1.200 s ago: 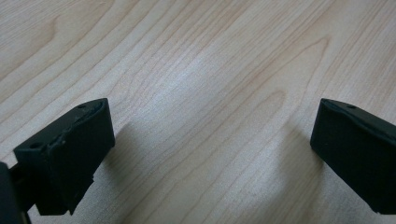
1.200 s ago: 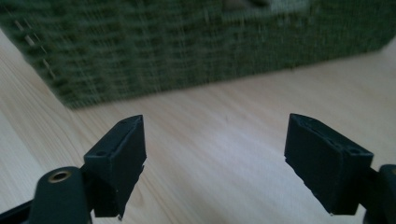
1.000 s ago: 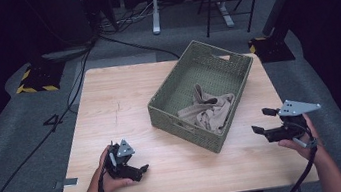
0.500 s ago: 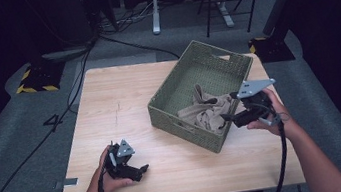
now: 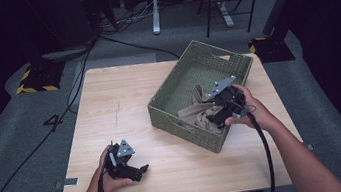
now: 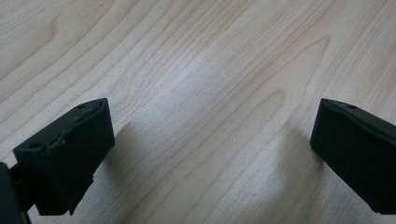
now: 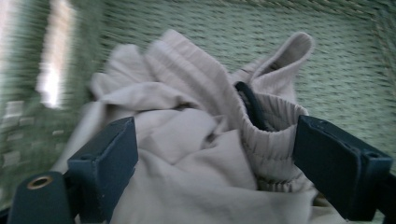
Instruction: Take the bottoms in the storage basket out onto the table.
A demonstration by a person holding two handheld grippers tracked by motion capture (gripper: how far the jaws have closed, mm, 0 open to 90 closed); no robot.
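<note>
Right gripper (image 5: 209, 112): jaws spread and just been widening, nothing pinched, poised over cloth
Left gripper (image 5: 141, 170): spread, idle on table (image 5: 124, 102)
Cloth (image 7: 196, 154): beige, crumpled in green basket (image 5: 176, 82)
Handling: likely soft, light, floppy
Grip spot: raised elastic-waistband fold (image 7: 275, 126)

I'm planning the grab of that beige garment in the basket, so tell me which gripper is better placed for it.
Right. The right gripper hangs inside the green basket, jaws open around the beige garment. The left gripper rests open on the table, away from the basket.
</note>
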